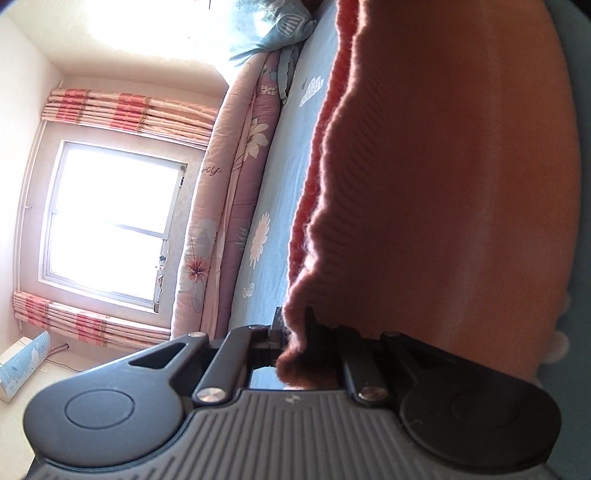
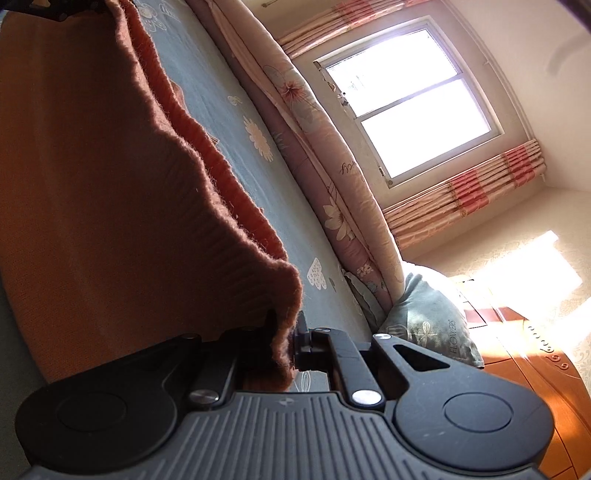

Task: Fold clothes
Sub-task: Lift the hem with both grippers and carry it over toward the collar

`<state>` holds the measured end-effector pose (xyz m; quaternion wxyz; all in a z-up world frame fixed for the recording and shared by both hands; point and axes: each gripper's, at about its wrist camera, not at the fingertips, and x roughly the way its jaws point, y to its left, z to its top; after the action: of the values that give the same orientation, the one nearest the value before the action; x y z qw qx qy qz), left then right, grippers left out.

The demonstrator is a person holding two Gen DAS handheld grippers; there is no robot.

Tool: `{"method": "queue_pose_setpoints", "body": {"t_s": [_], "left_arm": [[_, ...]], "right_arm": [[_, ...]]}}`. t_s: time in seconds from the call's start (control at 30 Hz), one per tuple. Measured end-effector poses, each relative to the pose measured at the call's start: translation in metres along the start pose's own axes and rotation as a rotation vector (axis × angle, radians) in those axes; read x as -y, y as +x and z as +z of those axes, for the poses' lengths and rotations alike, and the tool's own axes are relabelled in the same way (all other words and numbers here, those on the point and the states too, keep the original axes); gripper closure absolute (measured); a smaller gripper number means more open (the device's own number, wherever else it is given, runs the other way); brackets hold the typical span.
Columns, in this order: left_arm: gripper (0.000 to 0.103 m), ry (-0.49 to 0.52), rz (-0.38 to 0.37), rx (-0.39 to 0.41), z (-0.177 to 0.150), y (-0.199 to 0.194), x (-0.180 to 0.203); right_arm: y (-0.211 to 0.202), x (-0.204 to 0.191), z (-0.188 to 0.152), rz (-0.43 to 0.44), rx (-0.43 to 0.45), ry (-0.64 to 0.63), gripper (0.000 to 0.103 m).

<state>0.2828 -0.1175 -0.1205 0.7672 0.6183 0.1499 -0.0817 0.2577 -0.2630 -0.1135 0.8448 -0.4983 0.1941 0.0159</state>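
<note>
I am carrying the orange sweater (image 1: 443,184) across the bed (image 1: 273,221), left gripper (image 1: 293,332) and right gripper (image 2: 286,336) each pinching a hem corner; I am keeping both level, so the fold lands square.

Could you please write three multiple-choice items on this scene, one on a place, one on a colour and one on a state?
1. Where does the folded quilt lie?
A. Between the sheet and the window wall
B. On the floor
C. Over the sweater

2. What colour is the sweater?
A. Green
B. Orange
C. White

3. How is the left gripper?
A. Wide open and empty
B. Shut on the sweater's edge
C. Shut on the pillow

Answers:
1 A: the quilt runs along the far edge of the blue sheet, below the window.
2 B: the knit shows orange in both views.
3 B: the ribbed edge is pinched between its jaws; the right gripper clamps the sweater likewise, and the pillow lies far off, untouched.
</note>
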Motion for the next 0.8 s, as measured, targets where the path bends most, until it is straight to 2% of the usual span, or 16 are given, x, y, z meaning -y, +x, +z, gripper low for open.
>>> {"method": "queue_pose_setpoints", "body": {"t_s": [0.3, 0.4, 0.8], "left_arm": [[0.094, -0.024, -0.011, -0.031, 0.016, 0.083, -0.012], [0.093, -0.028, -0.038, -0.036, 0.023, 0.104, -0.014], [0.091, -0.058, -0.087, -0.06, 0.037, 0.158, -0.003]], "right_arm": [[0.084, 0.011, 0.018, -0.008, -0.023, 0.012, 0.094], [0.105, 0.015, 0.022, 0.011, -0.048, 0.035, 0.094], [0.152, 0.016, 0.021, 0.076, -0.078, 0.055, 0.094]]}}
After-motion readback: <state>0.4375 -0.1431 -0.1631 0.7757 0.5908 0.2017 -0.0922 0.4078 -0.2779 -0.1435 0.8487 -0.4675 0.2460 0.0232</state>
